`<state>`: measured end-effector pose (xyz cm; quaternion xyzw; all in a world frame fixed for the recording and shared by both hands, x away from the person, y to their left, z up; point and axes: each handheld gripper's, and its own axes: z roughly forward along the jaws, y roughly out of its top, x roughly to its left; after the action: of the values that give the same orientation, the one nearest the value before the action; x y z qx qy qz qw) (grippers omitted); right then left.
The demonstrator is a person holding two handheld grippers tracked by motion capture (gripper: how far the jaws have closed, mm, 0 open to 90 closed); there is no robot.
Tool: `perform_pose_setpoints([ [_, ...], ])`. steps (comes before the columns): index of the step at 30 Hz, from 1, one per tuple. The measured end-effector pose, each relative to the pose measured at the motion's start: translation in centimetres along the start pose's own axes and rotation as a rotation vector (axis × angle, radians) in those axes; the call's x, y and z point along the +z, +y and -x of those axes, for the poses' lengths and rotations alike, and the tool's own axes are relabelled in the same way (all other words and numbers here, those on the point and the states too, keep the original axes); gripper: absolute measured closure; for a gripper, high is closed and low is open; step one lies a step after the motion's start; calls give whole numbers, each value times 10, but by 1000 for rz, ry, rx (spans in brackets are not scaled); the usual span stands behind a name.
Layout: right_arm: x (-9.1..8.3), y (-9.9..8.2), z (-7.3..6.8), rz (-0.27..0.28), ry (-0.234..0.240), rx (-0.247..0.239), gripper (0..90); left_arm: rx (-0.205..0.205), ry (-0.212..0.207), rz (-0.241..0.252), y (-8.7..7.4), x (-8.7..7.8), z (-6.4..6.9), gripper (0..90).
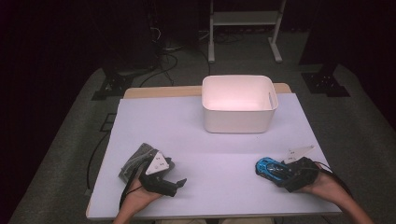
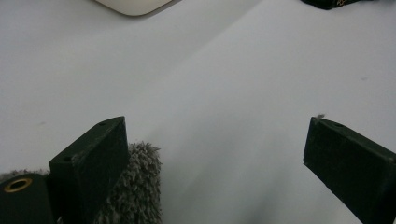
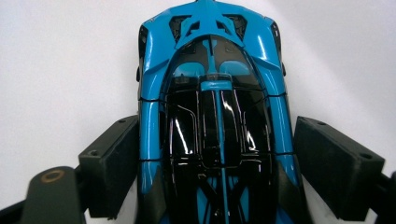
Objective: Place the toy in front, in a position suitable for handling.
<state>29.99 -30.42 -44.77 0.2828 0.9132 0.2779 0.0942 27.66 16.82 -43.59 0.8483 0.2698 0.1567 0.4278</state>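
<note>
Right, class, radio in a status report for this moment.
Left tool open, beside grey cloth. Right tool straddles blue toy car, grip unclear. Path to white bin clear.

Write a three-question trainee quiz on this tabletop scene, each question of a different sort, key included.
1. True or false: the blue toy car lies between the jaws of the right hand-held gripper.
2. What lies by the left hand-held gripper? A) grey fuzzy cloth B) sponge C) cup
3. Fill in: the white bin stands at the table's ____ side from the person.

Key: 1 true; 2 A; 3 far.
</note>
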Motion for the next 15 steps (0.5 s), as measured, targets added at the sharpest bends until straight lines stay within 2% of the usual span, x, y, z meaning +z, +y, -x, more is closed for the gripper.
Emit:
perform_pose_setpoints([
  [9,0,0,0,-4,-2,1,158,0,3,-1,-1,0,-1,61],
  [15,-2,2,-2,-9,8,-8,245,3,2,-2,0,0,-1,61],
])
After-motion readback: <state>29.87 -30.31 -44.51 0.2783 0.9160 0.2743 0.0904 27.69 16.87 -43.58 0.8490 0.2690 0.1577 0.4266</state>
